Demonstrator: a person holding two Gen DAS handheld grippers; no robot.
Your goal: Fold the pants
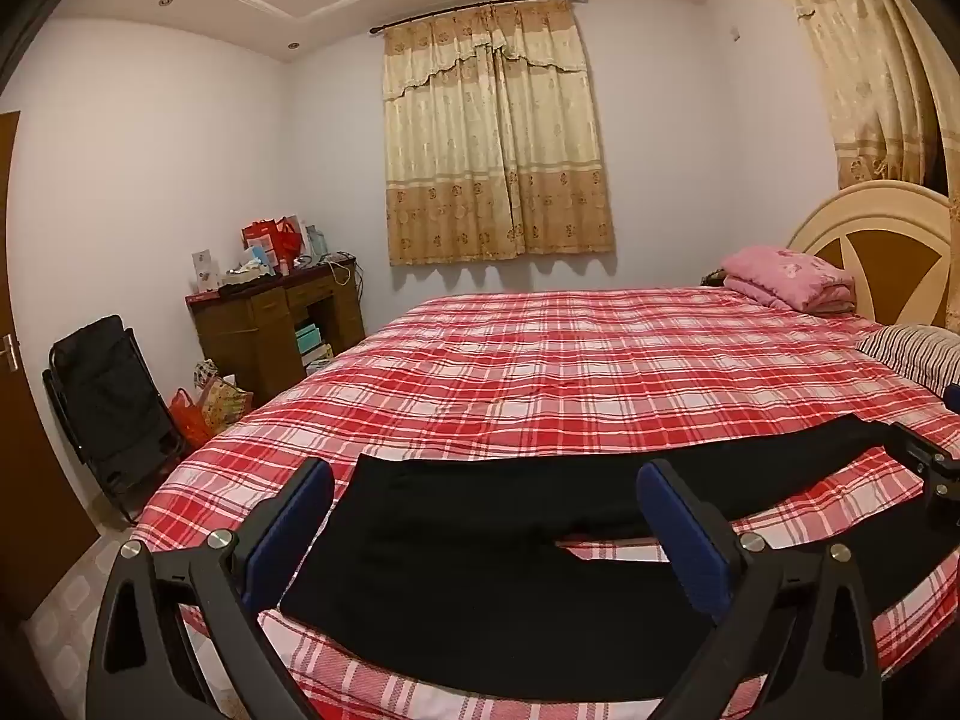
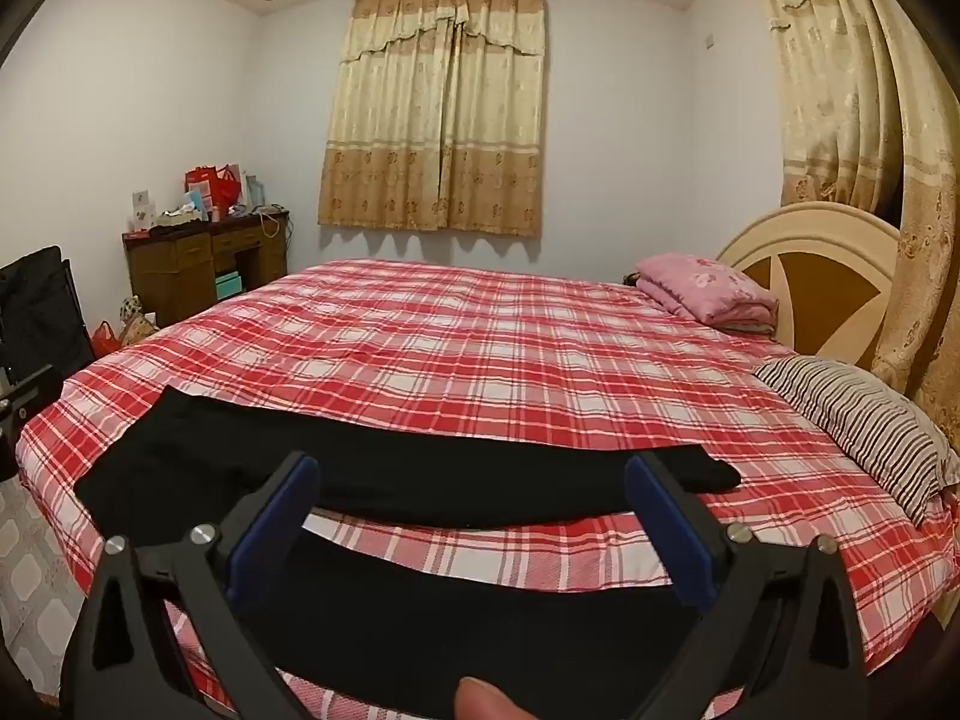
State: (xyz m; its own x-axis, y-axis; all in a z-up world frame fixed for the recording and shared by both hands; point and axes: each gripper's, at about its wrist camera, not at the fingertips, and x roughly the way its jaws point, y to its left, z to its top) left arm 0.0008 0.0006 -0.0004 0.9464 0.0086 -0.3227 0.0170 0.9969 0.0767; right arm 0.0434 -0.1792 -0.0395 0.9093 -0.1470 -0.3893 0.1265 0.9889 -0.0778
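Note:
Black pants [image 1: 480,546] lie spread flat near the front edge of a bed with a red plaid cover [image 1: 570,360], waist end to the left and the two legs splayed apart to the right. My left gripper [image 1: 486,480] hovers open above the waist and hip part, its blue pads wide apart and holding nothing. In the right wrist view the pants [image 2: 384,468] run across the frame, the far leg ending at a cuff. My right gripper [image 2: 471,477] hangs open over the gap between the legs, with nothing in it. A fingertip [image 2: 486,699] shows at the bottom edge.
A folded pink quilt [image 2: 708,294] and a striped pillow [image 2: 864,426] lie near the headboard [image 2: 816,264] at the right. A wooden desk [image 1: 276,330] with clutter, a black folding chair [image 1: 108,402] and bags stand at the left wall. The right gripper's body [image 1: 936,468] shows at the left view's edge.

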